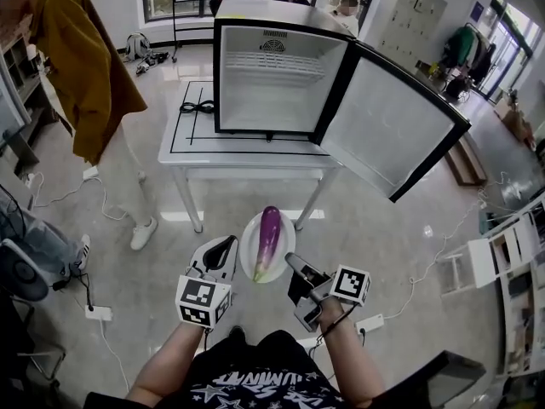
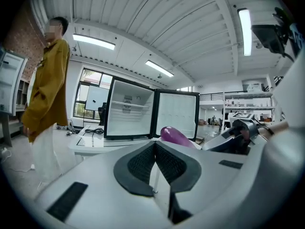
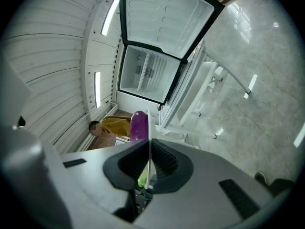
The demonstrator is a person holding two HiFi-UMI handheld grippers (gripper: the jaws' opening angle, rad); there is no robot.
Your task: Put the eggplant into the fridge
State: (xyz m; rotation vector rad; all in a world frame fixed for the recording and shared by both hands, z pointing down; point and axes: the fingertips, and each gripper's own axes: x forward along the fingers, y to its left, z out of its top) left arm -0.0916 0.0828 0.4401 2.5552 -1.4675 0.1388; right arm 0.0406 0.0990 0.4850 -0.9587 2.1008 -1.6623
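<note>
A purple eggplant (image 1: 269, 241) with a green stem end lies on a white plate (image 1: 248, 251) held low over the floor, in front of the fridge's table. My left gripper (image 1: 226, 250) is shut on the plate's left rim and my right gripper (image 1: 293, 264) is shut on its right rim. In the left gripper view the eggplant (image 2: 175, 135) shows just past the closed pads (image 2: 138, 163). The right gripper view shows the plate (image 3: 148, 128) edge-on between the pads, with the eggplant (image 3: 139, 126) beside it. The small fridge (image 1: 272, 83) stands open, its inside white and bare apart from a wire shelf.
The fridge sits on a white table (image 1: 183, 143), its door (image 1: 387, 130) swung out to the right. A black cable (image 1: 197, 106) lies on the table. A person in a mustard coat (image 1: 81, 66) stands at the left. A power strip (image 1: 98, 313) lies on the floor.
</note>
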